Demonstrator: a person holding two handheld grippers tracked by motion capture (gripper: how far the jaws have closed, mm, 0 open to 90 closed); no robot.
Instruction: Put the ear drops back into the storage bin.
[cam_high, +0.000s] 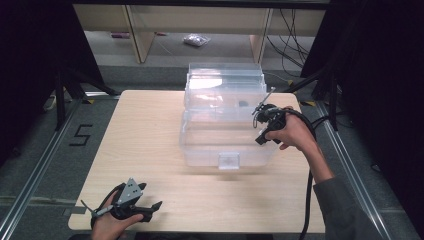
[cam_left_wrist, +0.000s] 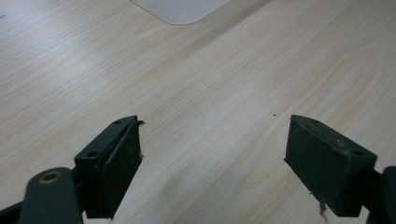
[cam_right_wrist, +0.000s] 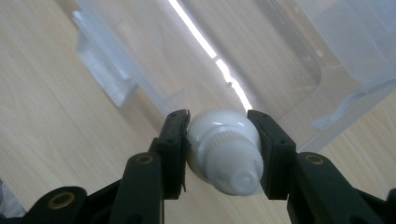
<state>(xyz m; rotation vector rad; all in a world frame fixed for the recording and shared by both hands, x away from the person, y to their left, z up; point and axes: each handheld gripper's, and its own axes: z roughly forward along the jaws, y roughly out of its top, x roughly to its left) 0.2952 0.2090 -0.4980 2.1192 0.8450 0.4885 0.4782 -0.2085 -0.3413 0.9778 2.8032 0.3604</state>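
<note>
A clear plastic box (cam_high: 200, 145) stands on the middle of the wooden table (cam_high: 150, 130), its lid (cam_high: 225, 80) swung up at the back. My right gripper (cam_high: 262, 136) hangs over the box's right side. In the right gripper view it (cam_right_wrist: 218, 135) is shut on a small white tube (cam_right_wrist: 224, 154) with a ribbed collar, nozzle towards the camera, above the box wall (cam_right_wrist: 327, 84) and front latch (cam_right_wrist: 105, 79). My left gripper (cam_high: 155, 210) rests at the table's front left corner. Its jaws (cam_left_wrist: 212, 158) stand wide open over bare wood.
A small dark item (cam_high: 243, 103) lies inside the box near its back. A pale rounded box corner (cam_left_wrist: 180, 11) shows ahead of the left gripper. Table edges lie close at front and right. On the floor are a "5" marking (cam_high: 80, 135) and a plastic bag (cam_high: 196, 40).
</note>
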